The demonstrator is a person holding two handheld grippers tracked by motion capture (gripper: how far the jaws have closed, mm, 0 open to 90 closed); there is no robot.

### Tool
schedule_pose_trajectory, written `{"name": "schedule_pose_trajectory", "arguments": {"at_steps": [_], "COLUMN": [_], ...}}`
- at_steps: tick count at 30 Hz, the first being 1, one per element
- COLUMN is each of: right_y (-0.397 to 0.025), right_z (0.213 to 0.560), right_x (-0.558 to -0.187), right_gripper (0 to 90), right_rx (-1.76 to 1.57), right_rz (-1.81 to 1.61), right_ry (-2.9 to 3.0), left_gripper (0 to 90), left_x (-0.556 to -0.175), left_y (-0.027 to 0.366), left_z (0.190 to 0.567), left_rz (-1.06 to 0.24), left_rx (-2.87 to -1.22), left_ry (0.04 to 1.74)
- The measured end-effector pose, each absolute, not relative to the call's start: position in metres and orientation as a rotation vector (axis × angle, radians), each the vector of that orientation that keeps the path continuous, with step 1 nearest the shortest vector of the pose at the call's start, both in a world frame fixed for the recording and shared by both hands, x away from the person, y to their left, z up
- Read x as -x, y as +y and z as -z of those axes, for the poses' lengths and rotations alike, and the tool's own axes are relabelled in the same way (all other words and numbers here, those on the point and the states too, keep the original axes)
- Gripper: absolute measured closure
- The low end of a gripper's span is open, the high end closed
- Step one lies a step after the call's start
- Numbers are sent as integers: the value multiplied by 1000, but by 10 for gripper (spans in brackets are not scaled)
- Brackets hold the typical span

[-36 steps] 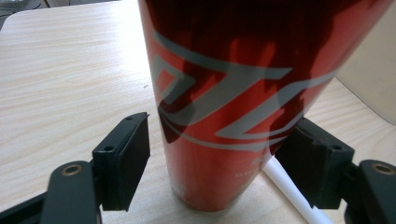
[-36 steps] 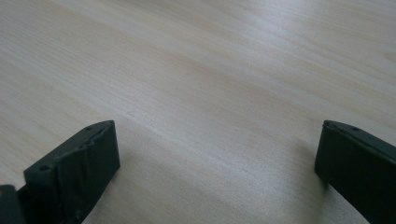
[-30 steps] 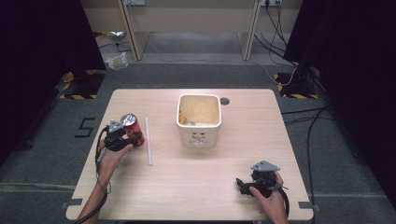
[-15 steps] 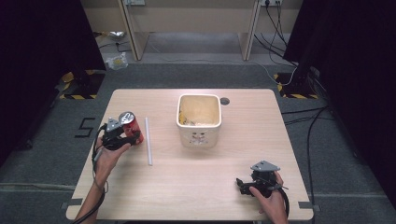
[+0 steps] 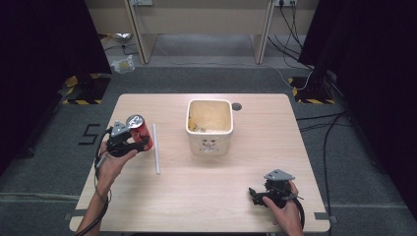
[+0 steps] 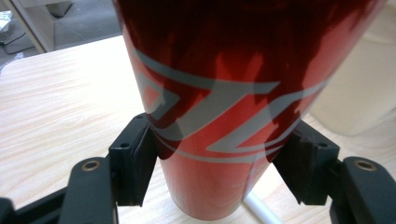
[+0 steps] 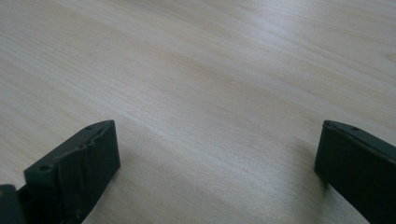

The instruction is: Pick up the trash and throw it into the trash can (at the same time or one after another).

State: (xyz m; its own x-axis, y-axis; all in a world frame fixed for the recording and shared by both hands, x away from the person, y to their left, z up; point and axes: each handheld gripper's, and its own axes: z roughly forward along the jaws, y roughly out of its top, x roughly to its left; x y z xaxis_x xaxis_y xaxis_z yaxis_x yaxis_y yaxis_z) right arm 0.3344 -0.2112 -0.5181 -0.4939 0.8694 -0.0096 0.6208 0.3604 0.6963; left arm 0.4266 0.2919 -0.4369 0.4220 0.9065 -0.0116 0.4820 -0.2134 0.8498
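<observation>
Squarely between my left tongs point(image 6: 219, 172) sat the red can point(image 6: 233, 93), clamped on both sides and tilted above the surface's point(image 5: 206, 196) left part, just beside a white straw point(image 5: 156, 147). My right tongs point(image 7: 215, 172) rested gaping, well apart.

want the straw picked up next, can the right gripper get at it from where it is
Probably yes. The right gripper is open and holds nothing, and bare table lies between it and the straw. The bin stands off to the side, and the left gripper holds the can beside the straw.
</observation>
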Motion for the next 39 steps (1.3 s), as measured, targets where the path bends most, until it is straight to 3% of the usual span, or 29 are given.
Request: {"name": "schedule_pose_trajectory", "arguments": {"at_steps": [39], "right_y": [-211], "right_z": [518], "right_x": [-334], "right_gripper": [2], "right_rx": [-1303], "right_rz": [-905], "right_ry": [2250], "left_gripper": [338], "left_x": [-436], "left_y": [250], "left_z": [360], "left_rz": [-517], "left_rx": [-1873], "left_ry": [994]}}
